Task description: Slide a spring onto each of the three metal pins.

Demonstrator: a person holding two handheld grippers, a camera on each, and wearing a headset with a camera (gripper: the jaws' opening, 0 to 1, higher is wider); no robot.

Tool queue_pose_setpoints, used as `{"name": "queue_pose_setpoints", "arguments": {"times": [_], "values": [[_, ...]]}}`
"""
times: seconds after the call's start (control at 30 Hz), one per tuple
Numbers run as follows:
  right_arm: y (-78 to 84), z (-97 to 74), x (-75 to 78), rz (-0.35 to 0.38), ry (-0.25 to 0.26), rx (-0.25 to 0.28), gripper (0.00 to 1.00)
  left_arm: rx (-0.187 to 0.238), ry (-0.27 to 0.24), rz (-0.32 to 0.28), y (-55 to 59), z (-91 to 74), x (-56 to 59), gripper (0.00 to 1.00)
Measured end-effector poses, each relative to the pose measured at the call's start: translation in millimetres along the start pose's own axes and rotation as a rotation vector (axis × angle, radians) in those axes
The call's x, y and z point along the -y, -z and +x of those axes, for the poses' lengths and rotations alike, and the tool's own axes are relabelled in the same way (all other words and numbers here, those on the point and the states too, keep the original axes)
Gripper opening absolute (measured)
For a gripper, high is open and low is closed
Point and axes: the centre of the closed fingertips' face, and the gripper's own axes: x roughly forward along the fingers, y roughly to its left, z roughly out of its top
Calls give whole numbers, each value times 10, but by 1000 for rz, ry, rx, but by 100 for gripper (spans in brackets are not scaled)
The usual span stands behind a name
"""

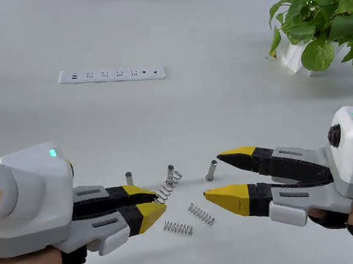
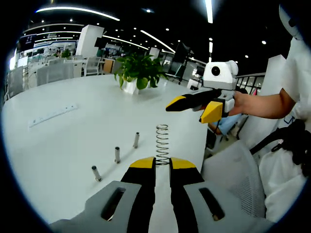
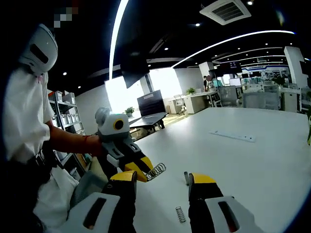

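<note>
The left gripper (image 1: pixel 159 200) is holding one spring (image 1: pixel 167 188), with its fingers (image 2: pixel 146 167) clamped together on the spring's near end. The free end is pointing forward, toward the middle pin (image 1: pixel 170 171) of three pins that are standing in a row on the tabletop (image 1: pixel 223 98). In the head view the far end of the spring is looking very near this pin, maybe touching it, but I cannot tell if it is already over the tip. In the left gripper view it is appearing apart from all the pins. The right gripper (image 1: pixel 215 176) is hovering just beside the right pin (image 1: pixel 211 169) with its fingers wide apart, holding nothing. Two loose springs (image 1: pixel 201 214) are lying on the tabletop between the grippers, on the person's side of the row.

As I am judging it, no pin is wearing a spring yet, so the work is at the first of three. To do this step well, the left gripper should be bringing the open end of the spring exactly above the pin's top and turning the spring upright, in line with the pin, before lowering. The pins are thin and probably easy to tip over, so the right gripper could be steadying the pin low down while the spring is sliding on.
</note>
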Motion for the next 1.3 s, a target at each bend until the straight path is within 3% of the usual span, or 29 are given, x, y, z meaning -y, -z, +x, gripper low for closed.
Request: {"name": "queue_pose_setpoints", "arguments": {"times": [0.33,0.57,0.9,1.3], "values": [[30,204,-93,80,-36,18,28,46,40,1,-91,-7,111,7],[-51,240,-116,124,-61,56,19,56,62,6,-130,17,167,7],[-51,227,-105,151,-64,64,8,75,78,6,-170,21,205,7],[-47,253,-151,147,-74,41,7,83,87,0,-148,19,219,7]]}}
